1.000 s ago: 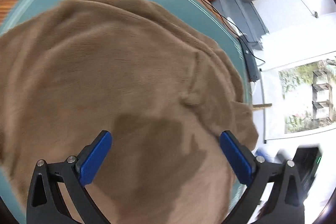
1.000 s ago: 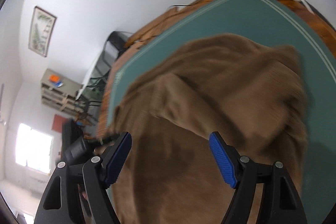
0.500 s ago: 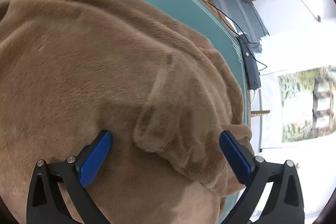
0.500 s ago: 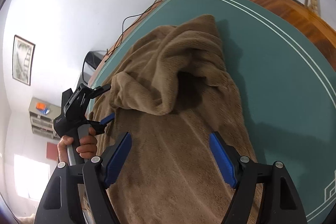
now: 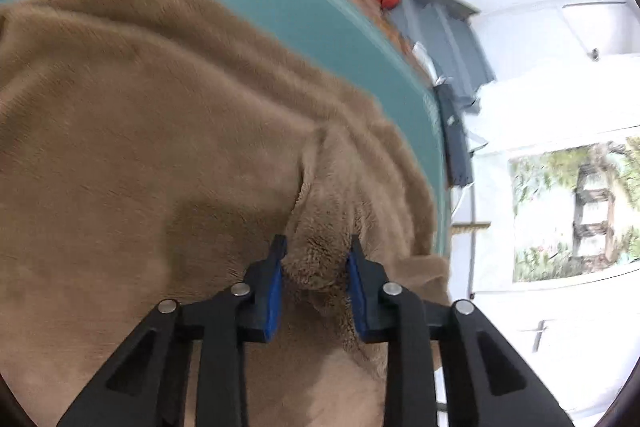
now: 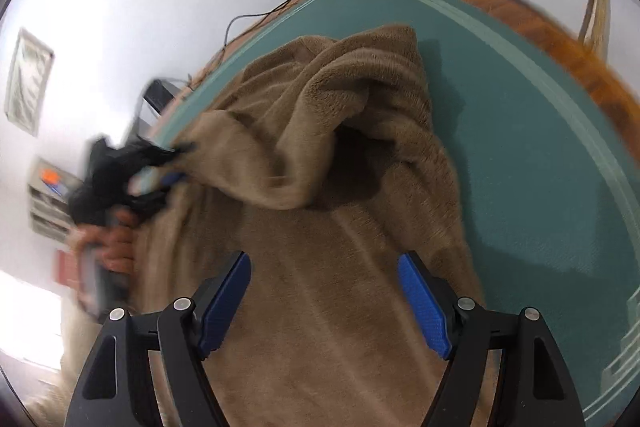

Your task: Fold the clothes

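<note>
- The brown fleece garment (image 5: pixel 160 147) lay spread and rumpled over the green mat (image 6: pixel 520 155) on the bench (image 6: pixel 560 39), filling most of both wrist views.
- My left hand-held gripper (image 5: pixel 316 259) was pinching a raised ridge of the fleece, its blue pads pressed in from both sides, near the garment's edge at about 4 o'clock in the left wrist view.
- My right hand-held gripper (image 6: pixel 324 291) hung spread wide above the flat cloth, with nothing between its blue pads (image 6: pixel 422 311).
- In the right wrist view the left hand-held gripper showed as a dark blur at 9 o'clock, at the garment's edge.
- A loose flap (image 6: pixel 340 115) stood bunched up towards 12 o'clock in that view, with a dark hollow beneath it.
- I judged the folding barely begun: one grip taken, no clean fold lying flat, wrinkles all over.
- Left to do, as I read it: get the right side gripped, lift, lay the cloth over itself and smooth it.
</note>
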Demonstrator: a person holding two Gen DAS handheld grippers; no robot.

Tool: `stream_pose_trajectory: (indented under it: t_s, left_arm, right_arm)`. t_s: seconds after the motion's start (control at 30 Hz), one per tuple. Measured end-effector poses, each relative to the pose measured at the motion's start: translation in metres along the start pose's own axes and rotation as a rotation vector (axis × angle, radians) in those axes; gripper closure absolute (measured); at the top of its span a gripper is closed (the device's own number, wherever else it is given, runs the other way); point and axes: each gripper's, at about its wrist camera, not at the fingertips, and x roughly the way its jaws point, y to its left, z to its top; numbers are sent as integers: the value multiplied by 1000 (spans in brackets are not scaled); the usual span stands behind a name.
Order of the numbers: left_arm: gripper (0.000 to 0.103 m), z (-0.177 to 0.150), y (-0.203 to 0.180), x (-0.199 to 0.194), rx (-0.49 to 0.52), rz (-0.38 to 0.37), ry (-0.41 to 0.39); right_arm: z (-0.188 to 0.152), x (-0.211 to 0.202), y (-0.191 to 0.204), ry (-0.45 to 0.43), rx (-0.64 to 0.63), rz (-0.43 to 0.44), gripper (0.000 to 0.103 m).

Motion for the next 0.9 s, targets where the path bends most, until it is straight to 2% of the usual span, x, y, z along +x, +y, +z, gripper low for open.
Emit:
stream_pose_trajectory:
  t_s: [0.07, 0.2, 0.37, 0.47, 0.6, 0.73, 0.8, 0.9]
  left_arm:
    - [75, 4, 2, -22, 5, -12, -43]
    - [75, 10, 8, -72, 17, -24, -140]
    - [75, -20, 45, -145, 52, 155, -261]
    - [75, -40, 78, -143, 76, 307, -203]
    - [74, -59, 98, -121, 90, 395, -108]
    - [74, -71, 101, -124, 100, 410, -112]
    - [74, -73, 102, -128, 96, 414, -123]
    - [74, -77, 103, -135, 112, 440, -133]
  right_arm:
    - [2, 0, 5, -17, -53, -75, 25]
    - [8, 0, 6, -55, -92, -167, 25]
    - [18, 3, 4, -91, -146, -250, 25]
    - [22, 8, 9, -101, -176, -288, 25]
    - [34, 15, 25, -133, -205, -287, 25]
    - [42, 25, 63, -166, -323, -235, 25]
    - [42, 42, 79, -133, -396, -190, 25]
    - [37, 78, 87, -28, -474, -178, 25]
